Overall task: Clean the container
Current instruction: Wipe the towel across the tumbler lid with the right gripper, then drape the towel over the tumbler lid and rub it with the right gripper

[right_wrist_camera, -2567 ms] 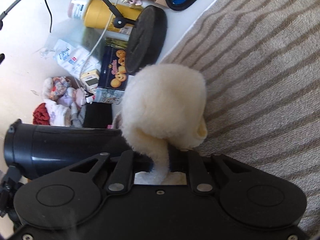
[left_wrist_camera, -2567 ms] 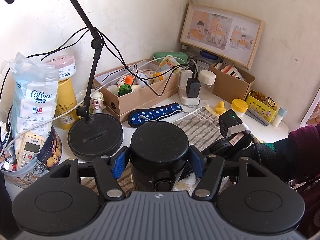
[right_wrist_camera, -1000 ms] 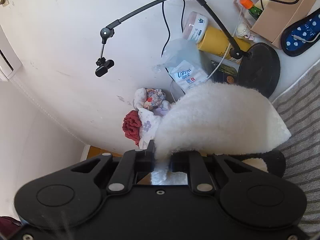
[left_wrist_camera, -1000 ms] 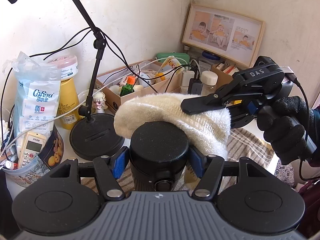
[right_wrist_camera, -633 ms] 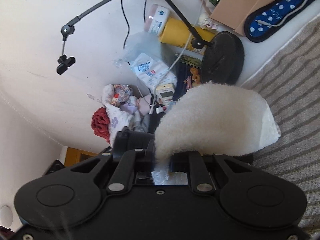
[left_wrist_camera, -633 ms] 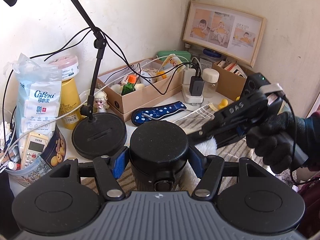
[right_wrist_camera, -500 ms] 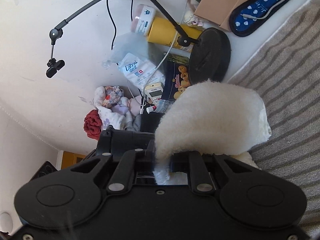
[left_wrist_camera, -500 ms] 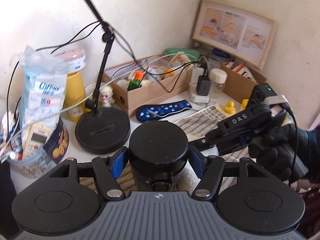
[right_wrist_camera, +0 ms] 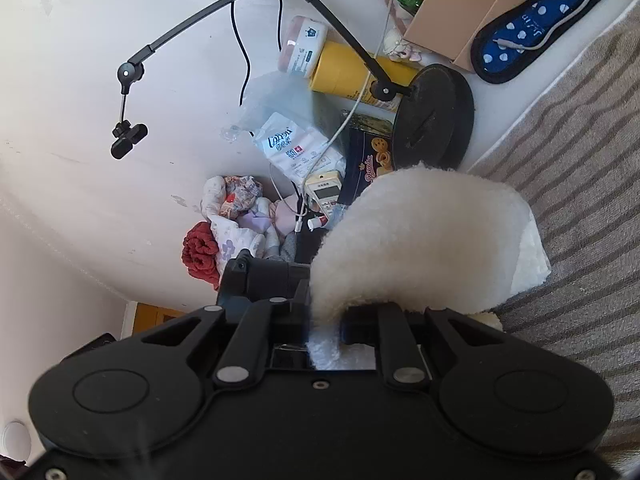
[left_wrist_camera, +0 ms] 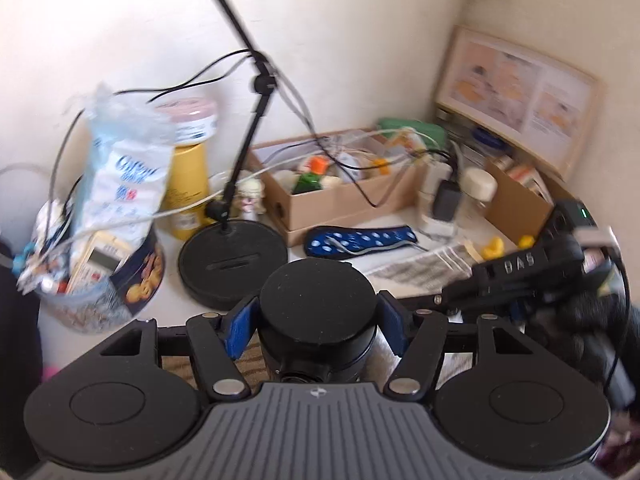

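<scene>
Left wrist view: the left gripper (left_wrist_camera: pixel 318 320) has its blue pads clamped on either side of the black container (left_wrist_camera: pixel 318 312), which stands upright over the striped towel (left_wrist_camera: pixel 420 268). The jaws just closed in a bit tighter on it. The right gripper (left_wrist_camera: pixel 444 300) sits low just to the container's right.

Right wrist view: the right gripper (right_wrist_camera: pixel 326 316) is pinched shut on a fluffy white cloth (right_wrist_camera: pixel 424 240), which bulges forward above the towel (right_wrist_camera: pixel 580 160). The container isn't clearly visible here.
</scene>
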Demonstrator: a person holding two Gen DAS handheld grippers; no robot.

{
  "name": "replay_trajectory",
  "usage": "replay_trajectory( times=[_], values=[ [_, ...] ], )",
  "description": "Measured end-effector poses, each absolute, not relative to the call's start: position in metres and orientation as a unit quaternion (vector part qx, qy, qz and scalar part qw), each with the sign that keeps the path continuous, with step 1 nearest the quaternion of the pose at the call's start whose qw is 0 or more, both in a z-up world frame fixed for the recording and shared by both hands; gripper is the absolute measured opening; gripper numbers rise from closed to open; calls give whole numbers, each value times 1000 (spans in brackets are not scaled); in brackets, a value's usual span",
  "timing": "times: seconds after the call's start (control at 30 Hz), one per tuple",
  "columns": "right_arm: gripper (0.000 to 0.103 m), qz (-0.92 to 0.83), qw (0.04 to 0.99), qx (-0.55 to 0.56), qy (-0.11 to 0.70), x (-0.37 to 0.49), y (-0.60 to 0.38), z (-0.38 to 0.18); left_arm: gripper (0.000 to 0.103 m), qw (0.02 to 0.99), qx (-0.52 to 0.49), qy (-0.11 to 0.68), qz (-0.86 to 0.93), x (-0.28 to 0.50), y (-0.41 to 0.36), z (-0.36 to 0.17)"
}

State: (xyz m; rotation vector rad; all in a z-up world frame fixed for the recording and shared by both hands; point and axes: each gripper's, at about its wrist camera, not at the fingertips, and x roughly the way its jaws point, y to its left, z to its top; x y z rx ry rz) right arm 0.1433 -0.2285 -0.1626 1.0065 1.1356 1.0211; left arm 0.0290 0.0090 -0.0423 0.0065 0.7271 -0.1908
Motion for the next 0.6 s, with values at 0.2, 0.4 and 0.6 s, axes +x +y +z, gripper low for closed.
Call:
replay_trajectory(
  times=[0.2,0.4,0.6],
  values=[
    [12,446,612,442,480,144,-237,-158,63,881,105,346,-304,46,36,-41],
    [12,447,616,444,473,144,-242,-155,64,886,80,361,-279,53,36,-34],
    [12,461,616,437,467,145,-242,-148,68,916,26,369,-154,38,16,-35]
  ],
)
